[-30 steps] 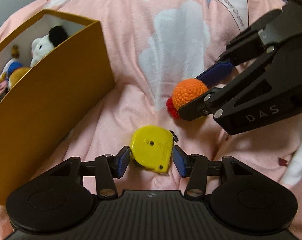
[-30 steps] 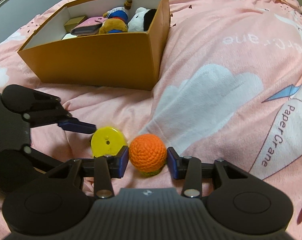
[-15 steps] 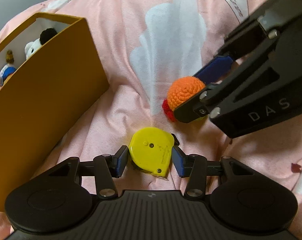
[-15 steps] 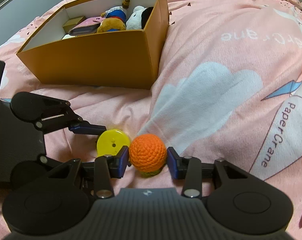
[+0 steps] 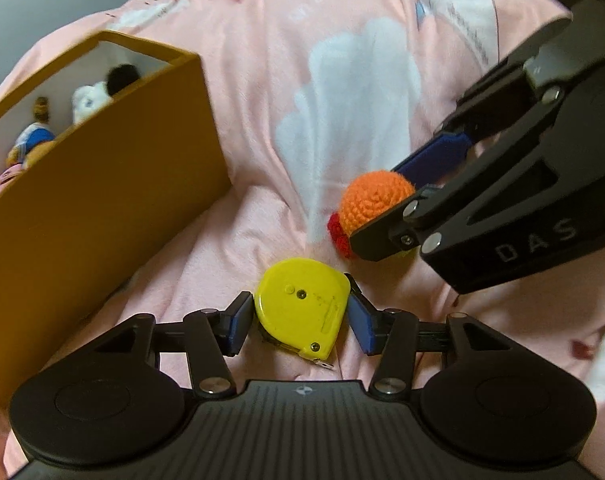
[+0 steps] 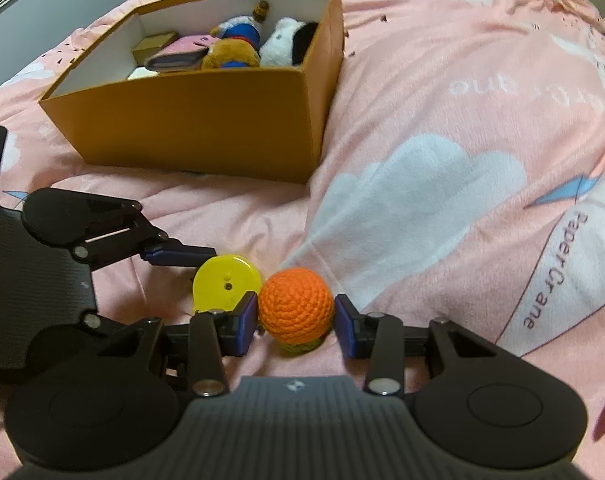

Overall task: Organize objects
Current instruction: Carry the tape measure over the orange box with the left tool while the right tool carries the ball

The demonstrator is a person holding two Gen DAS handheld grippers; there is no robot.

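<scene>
A yellow tape measure [image 5: 302, 305] sits between the blue pads of my left gripper [image 5: 298, 320], which is shut on it just above the pink bedspread; it also shows in the right wrist view [image 6: 225, 285]. An orange crocheted ball [image 6: 296, 305] with a red and green base sits between the pads of my right gripper [image 6: 296, 320], which is shut on it; it also shows in the left wrist view [image 5: 376, 196]. The two grippers are close together, side by side.
An open orange cardboard box [image 6: 206, 120] stands on the bed behind and left of both grippers, also in the left wrist view [image 5: 102, 200]. It holds several plush toys [image 6: 238, 46] and a pink wallet [image 6: 182, 50]. The pink bedspread [image 6: 442, 140] stretches to the right.
Both grippers have closed in on their objects and lifted slightly. The box looks a little farther and lower in both views.
</scene>
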